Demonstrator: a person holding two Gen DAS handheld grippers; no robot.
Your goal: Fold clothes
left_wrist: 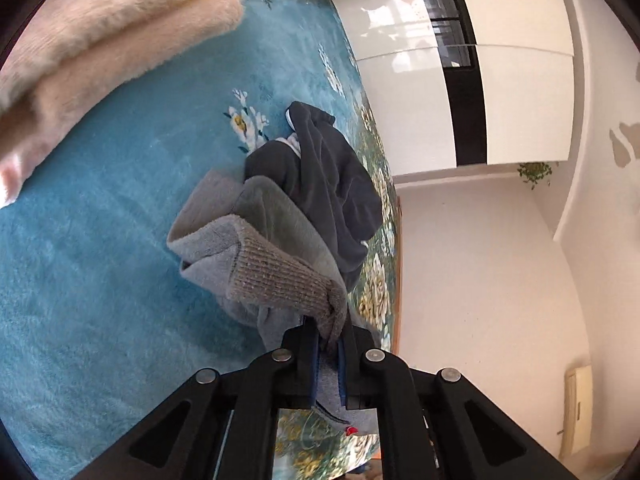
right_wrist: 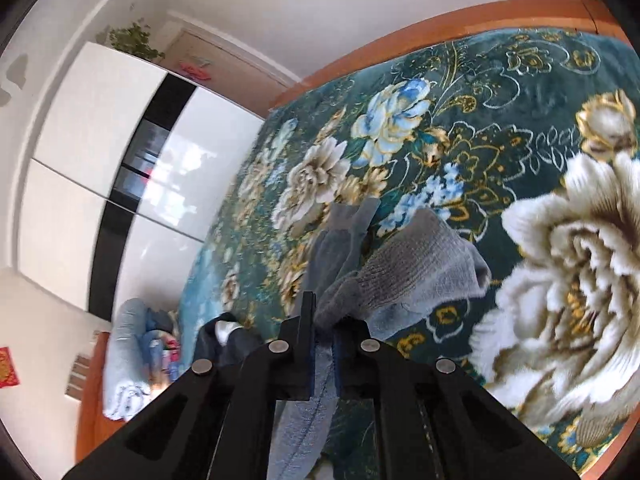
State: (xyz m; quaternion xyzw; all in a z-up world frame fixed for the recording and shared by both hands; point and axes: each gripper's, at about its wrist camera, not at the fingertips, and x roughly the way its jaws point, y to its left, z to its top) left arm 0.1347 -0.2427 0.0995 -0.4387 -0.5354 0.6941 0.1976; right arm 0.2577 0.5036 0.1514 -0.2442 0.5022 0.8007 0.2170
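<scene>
A grey fleece garment (left_wrist: 240, 240) with a ribbed cuff hangs over the blue floral blanket (left_wrist: 120, 260). My left gripper (left_wrist: 329, 344) is shut on its ribbed hem, which bunches between the fingers. In the right wrist view the same grey garment (right_wrist: 420, 264) is lifted off the dark green floral blanket (right_wrist: 460, 120). My right gripper (right_wrist: 324, 332) is shut on another part of its ribbed edge, with blue-grey cloth trailing down between the fingers. A dark navy garment (left_wrist: 332, 184) lies crumpled just behind the grey one.
A pale pink fluffy garment (left_wrist: 100, 40) fills the upper left of the left wrist view. White glossy wardrobe doors (right_wrist: 100, 160) stand beside the bed. More folded clothes and bedding (right_wrist: 136, 360) lie at the far end, and the wooden bed frame (right_wrist: 440, 28) borders the blanket.
</scene>
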